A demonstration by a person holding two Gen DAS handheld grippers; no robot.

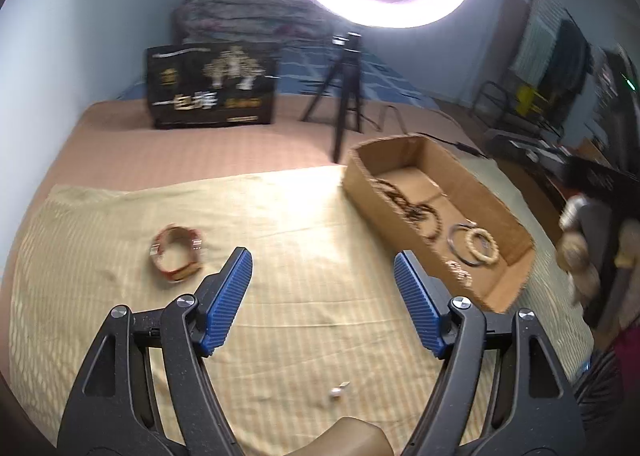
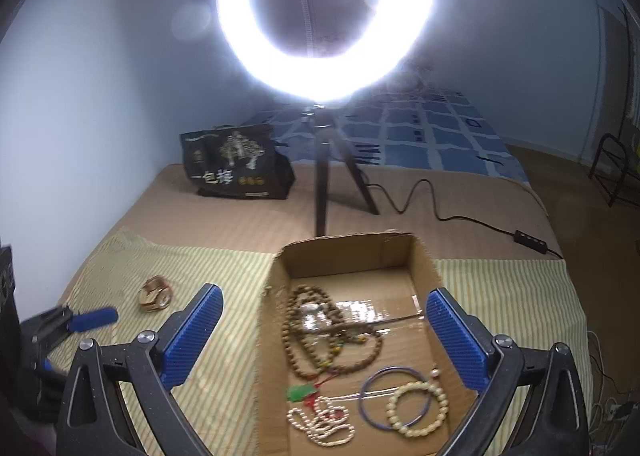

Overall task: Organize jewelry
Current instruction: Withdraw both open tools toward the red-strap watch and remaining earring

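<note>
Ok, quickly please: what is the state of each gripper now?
Left gripper: open, holding nothing, above the cloth.
Right gripper: open, holding nothing, above the cardboard box.

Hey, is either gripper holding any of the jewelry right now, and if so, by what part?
Nothing is held. The left gripper and right gripper are both open, with nothing between their fingers. The bangle lies on the cloth.

Left gripper (image 1: 323, 264) spread wide, empty; right gripper (image 2: 324, 306) likewise — both angled downward.
</note>
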